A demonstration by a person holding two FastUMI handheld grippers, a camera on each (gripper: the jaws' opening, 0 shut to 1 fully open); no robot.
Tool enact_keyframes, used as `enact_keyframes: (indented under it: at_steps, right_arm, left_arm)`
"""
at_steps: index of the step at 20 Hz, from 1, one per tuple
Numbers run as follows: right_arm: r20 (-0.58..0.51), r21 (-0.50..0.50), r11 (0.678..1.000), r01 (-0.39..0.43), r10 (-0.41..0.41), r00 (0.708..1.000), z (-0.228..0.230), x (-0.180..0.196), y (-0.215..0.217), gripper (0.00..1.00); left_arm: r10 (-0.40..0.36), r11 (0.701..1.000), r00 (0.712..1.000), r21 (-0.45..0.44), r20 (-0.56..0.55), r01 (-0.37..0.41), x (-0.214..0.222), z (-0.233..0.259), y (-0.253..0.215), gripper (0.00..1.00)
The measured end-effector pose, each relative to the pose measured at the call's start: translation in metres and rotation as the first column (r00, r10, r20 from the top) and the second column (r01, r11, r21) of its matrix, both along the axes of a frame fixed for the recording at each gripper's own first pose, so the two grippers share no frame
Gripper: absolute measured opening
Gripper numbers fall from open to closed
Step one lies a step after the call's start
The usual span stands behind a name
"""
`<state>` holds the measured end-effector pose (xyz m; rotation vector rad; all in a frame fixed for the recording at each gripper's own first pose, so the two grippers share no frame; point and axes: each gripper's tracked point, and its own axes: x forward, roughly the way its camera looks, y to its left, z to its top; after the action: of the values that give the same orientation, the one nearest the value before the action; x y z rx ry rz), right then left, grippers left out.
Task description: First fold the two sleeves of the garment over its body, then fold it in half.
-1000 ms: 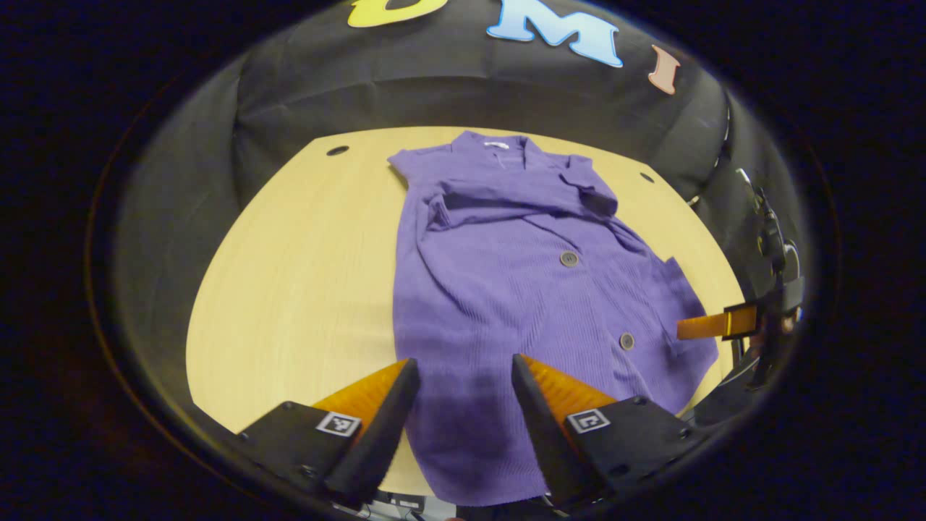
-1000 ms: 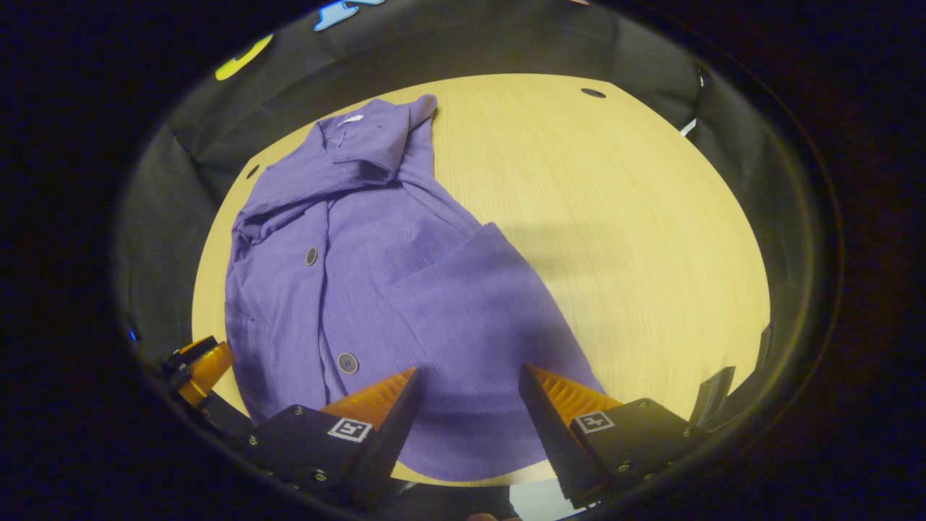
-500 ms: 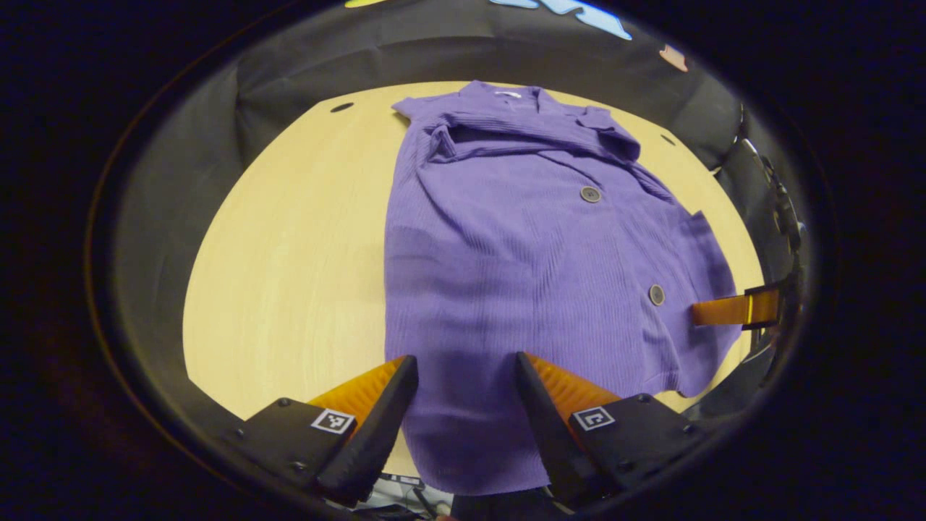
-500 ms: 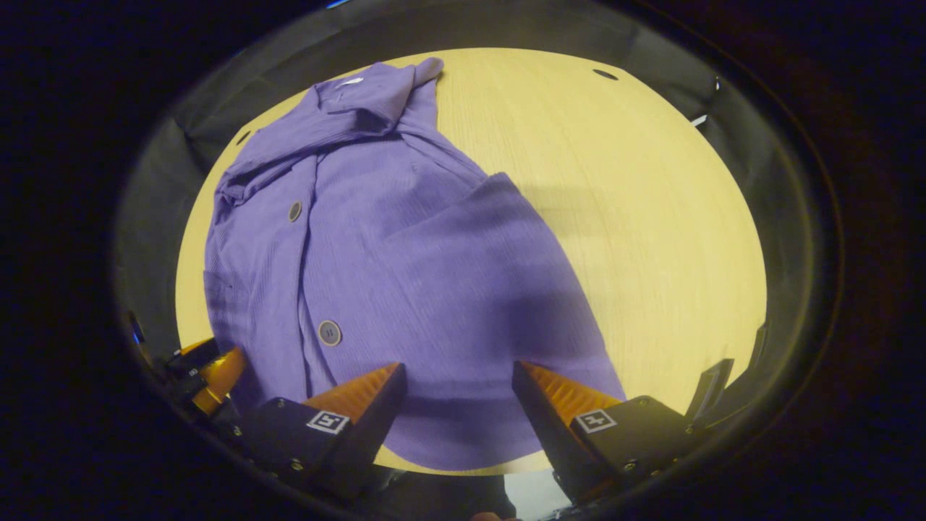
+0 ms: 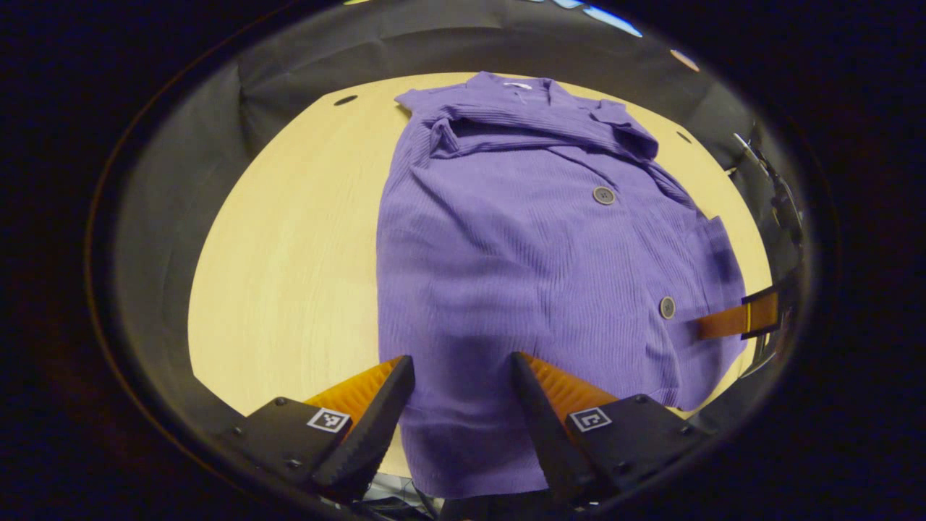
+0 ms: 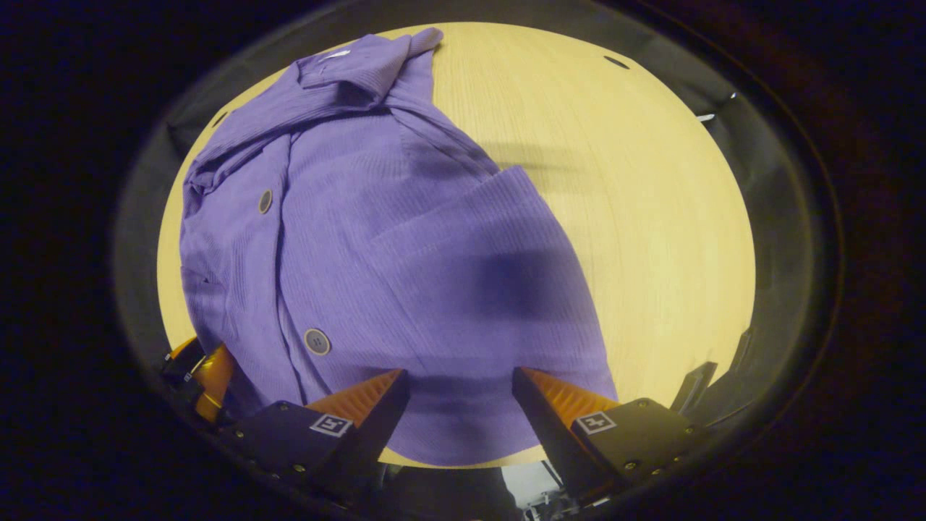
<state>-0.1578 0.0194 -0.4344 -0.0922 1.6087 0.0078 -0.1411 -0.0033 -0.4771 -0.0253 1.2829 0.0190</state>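
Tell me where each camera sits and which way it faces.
Left gripper view: rides the left tool, above the hem end, facing up the purple garment toward its collar; its open fingers flank the cloth.
Right gripper view: rides the right tool, same heading, beside the hem's other corner.
Shared: garment, wooden table, both tools.

Pale wood table (image 5: pixel 289 239), rounded front edge, two small dark holes near far corners: one far left (image 5: pixel 346 100), one far right (image 6: pixel 616 62). Black cloth wall (image 5: pixel 405 43) behind far edge and along both sides.
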Motion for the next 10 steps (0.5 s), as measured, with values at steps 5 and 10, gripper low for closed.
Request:
enact_keyframes:
  at_steps: [5,10]
  right_arm:
    - [0.003,0.002,1.0,-0.005,0.005,1.0,-0.001,0.001,0.002,0.86]
    - [0.005,0.04,0.998,0.055,-0.055,0.998,-0.001,0.008,0.001,0.49]
  left_arm:
    - [-0.024,1.0,0.997,-0.012,-0.076,0.023,0.004,-0.002,-0.003,0.84]
    - [0.044,0.999,0.997,-0.017,-0.068,-0.046,0.019,-0.002,0.004,0.3]
